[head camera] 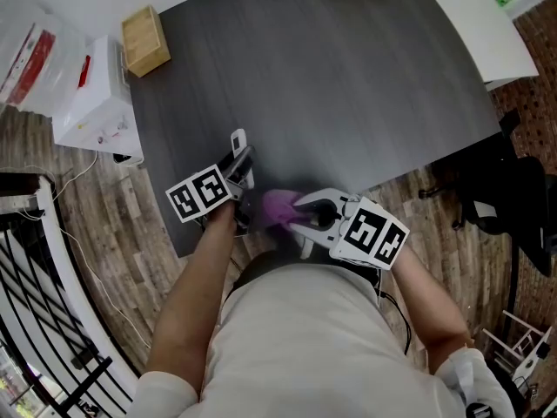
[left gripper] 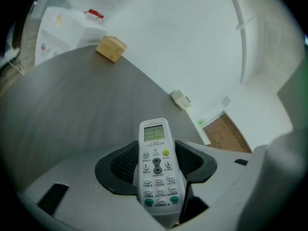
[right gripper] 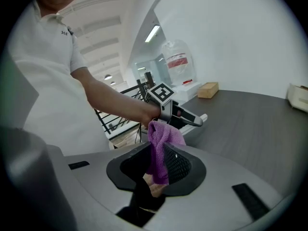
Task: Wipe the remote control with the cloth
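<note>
the white remote control (left gripper: 156, 143) sits buttons up in the left gripper (left gripper: 157, 161); the purple cloth (right gripper: 161, 150) is bunched in the right gripper (right gripper: 161, 166), at the table's (head camera: 348, 85) near edge.

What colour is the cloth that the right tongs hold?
Purple. The cloth shows best in the right gripper view.

No wording legible anywhere, tiny dark print on the face of the white rectangular plastic remote control (left gripper: 156, 165) too small to be made out, red label (right gripper: 176, 60) on the clear plastic bag (right gripper: 180, 75) blurred beyond reading
</note>
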{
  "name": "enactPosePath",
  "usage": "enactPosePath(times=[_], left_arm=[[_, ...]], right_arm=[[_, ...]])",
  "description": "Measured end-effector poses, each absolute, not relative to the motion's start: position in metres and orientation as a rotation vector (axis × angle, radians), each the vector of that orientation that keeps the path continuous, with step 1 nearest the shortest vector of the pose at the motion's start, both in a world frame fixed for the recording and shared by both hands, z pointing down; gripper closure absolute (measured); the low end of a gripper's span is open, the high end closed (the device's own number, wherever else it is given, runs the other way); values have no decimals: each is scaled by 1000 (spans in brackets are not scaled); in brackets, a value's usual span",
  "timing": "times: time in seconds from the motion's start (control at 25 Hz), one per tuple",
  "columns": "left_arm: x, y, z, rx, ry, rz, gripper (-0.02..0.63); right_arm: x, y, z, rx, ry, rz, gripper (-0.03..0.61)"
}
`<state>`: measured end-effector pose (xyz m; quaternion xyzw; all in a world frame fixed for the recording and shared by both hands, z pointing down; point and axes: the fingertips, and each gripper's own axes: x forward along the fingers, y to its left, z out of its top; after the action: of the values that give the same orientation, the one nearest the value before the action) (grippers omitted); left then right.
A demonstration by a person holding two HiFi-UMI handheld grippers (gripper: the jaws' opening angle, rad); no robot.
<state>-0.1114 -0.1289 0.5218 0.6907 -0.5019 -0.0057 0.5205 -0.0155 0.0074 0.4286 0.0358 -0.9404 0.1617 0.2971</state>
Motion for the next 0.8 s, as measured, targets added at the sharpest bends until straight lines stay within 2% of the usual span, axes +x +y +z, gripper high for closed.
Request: enactPosePath(times=[0.32,0.8], left_arm=[[-127,-126,562,1492,-1468,303,373],[-110,-114,569,1589,-1377,295,365]], right_arm=[[18,-24,440,351,-2477,499,491],[57,-55,447,591,-2483,617,491]])
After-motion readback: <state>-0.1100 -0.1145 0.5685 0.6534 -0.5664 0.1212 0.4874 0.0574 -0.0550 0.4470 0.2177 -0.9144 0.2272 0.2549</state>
